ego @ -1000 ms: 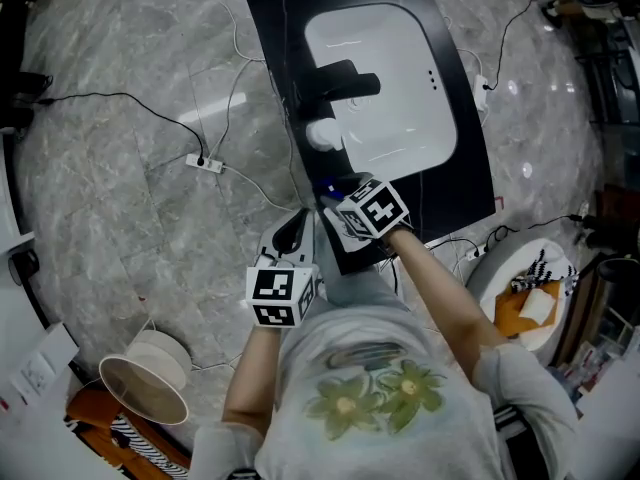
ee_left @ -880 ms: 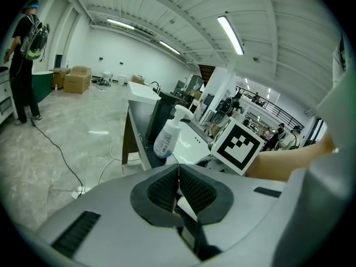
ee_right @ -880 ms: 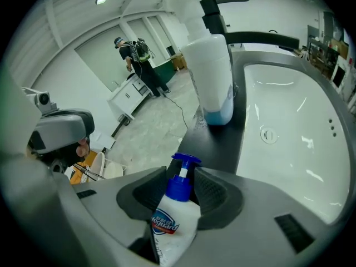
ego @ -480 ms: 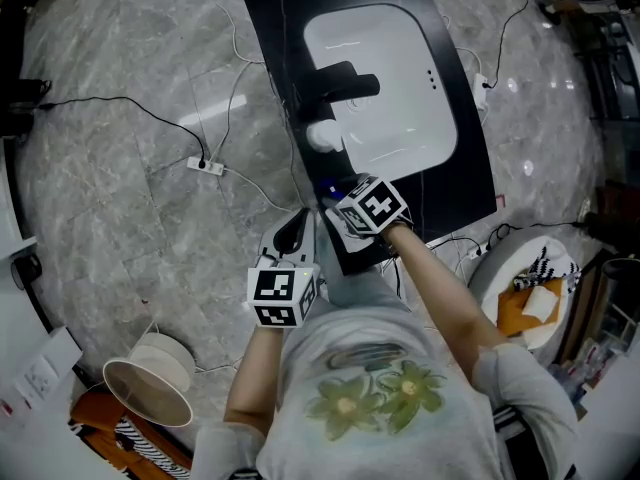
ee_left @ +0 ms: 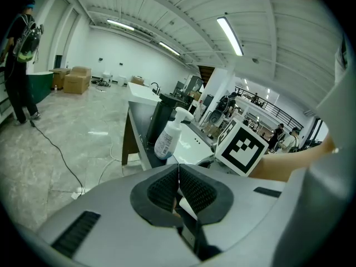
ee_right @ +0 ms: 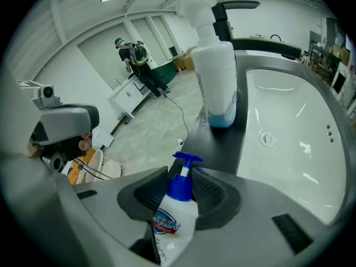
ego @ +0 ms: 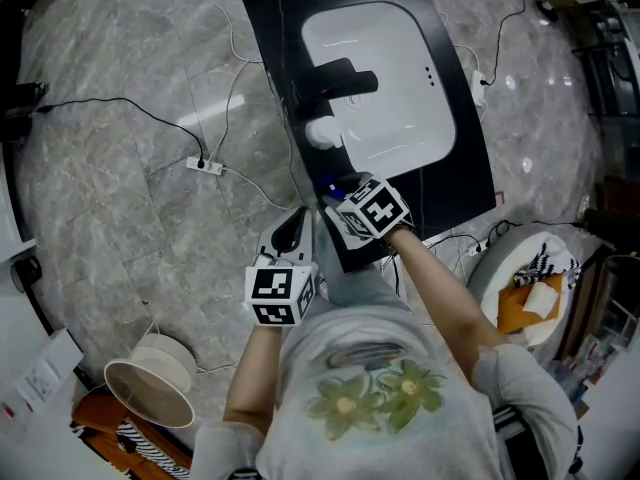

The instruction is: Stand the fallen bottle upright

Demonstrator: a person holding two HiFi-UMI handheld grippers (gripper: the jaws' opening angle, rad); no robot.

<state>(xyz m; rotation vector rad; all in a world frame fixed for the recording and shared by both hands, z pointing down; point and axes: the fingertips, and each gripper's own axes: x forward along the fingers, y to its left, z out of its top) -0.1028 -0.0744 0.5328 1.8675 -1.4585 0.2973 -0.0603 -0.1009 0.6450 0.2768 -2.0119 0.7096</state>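
You're in a big open workshop hall.
Ceiling strip lights (ee_left: pixel 231 35), cardboard boxes (ee_left: pixel 75 79), a power strip (ego: pixel 205 164) on the stone floor (ego: pixel 100 218) and a freestanding sink unit (ego: pixel 265 38) show it.

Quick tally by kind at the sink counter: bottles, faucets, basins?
Bottles: 2 (spray bottle, pump bottle)
Faucet: 1
Basin: 1
Total: 4
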